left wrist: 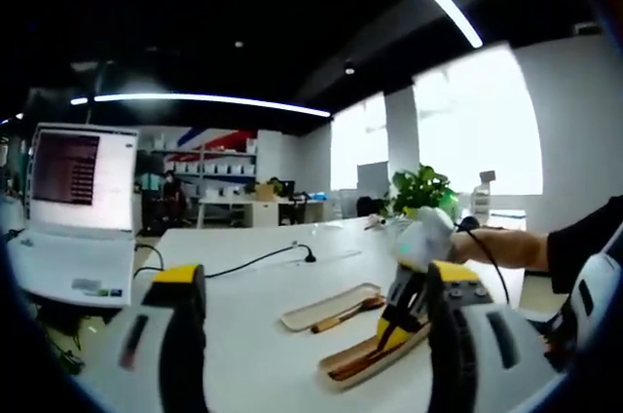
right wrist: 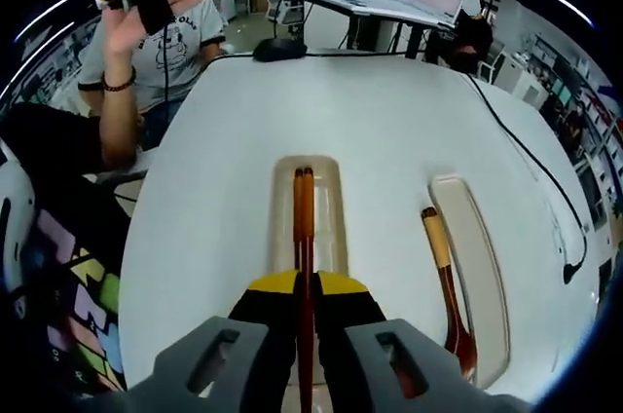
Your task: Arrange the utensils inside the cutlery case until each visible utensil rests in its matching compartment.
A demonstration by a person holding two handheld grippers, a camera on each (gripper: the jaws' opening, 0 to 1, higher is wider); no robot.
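Right gripper (right wrist: 305,320), jaws clamped on chopsticks (right wrist: 304,228), lines them over the case (right wrist: 331,199) slot at centre frame; left gripper (left wrist: 311,335) jaws apart, idle.

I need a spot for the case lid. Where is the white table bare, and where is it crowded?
Bare: the wide stretch of the round white table between the beige cutlery case and the black mouse. Crowded: near the right tongs, shut on the brown wooden chopsticks, and beside the second beige tray, where a wooden spoon lies.
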